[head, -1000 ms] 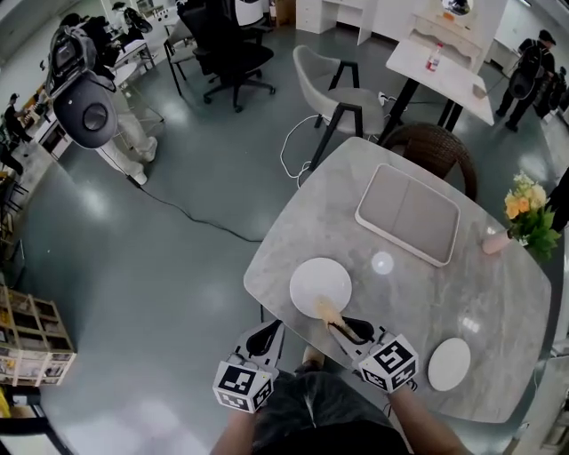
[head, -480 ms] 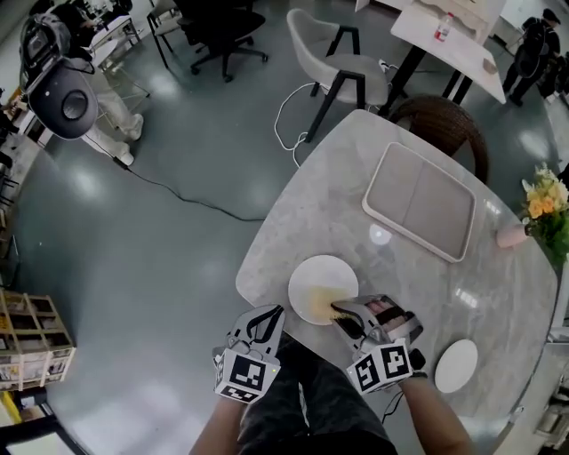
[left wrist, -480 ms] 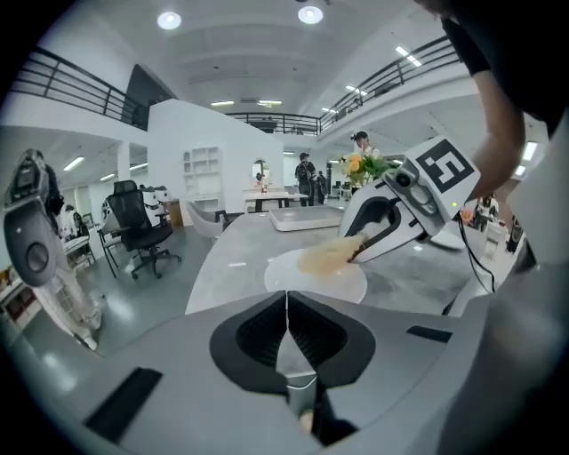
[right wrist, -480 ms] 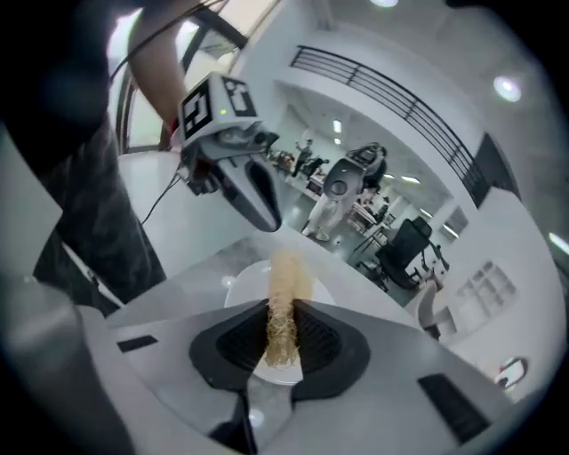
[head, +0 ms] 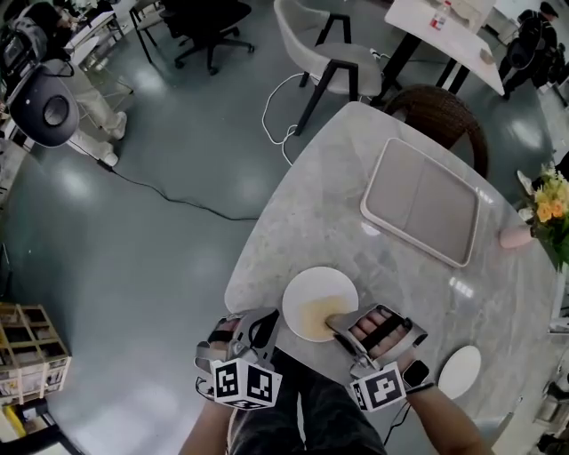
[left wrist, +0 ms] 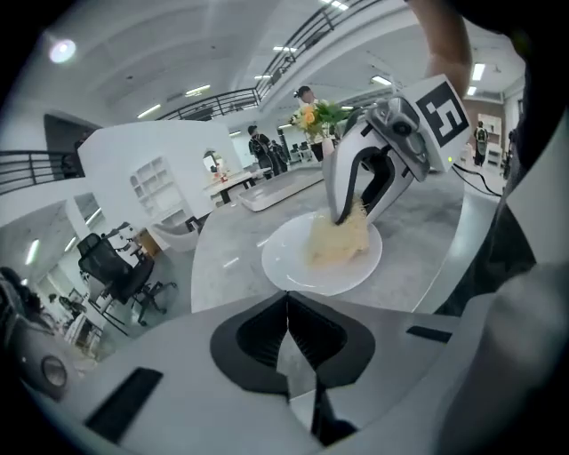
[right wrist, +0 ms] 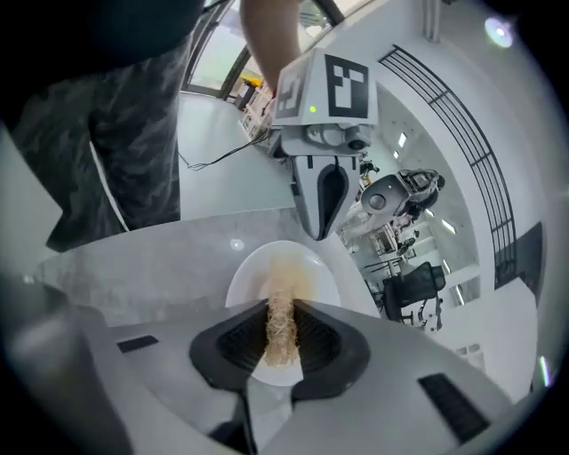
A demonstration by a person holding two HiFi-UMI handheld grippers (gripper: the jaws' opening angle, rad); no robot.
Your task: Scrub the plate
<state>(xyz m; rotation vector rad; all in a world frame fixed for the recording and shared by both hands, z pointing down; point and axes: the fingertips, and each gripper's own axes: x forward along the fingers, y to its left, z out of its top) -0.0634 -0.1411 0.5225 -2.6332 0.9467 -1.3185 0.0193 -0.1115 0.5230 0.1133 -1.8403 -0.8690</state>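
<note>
Tan scrubber on plate, near edge of worktop.
Right tool clamped on scrubber, fibre end resting on white plate's near half. Left tool jaws together, nothing btwn them, just beside plate's left rim; both angled down twd worktop.

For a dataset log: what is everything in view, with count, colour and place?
table: 1, grey marble, centre
plate: 1, white, table's near edge
scrub pad: 1, tan, on plate
small plate: 1, white, near right
tray: 1, grey, table's far side
flowers: 1 bunch, yellow, table's right edge
wicker chair: 1, brown, behind table
grey chair: 1, grey, farther back
office chair: 1, black, top left
left hand-held gripper: 1, grey, shut empty, left of plate
right hand-held gripper: 1, grey, shut on scrub pad
</note>
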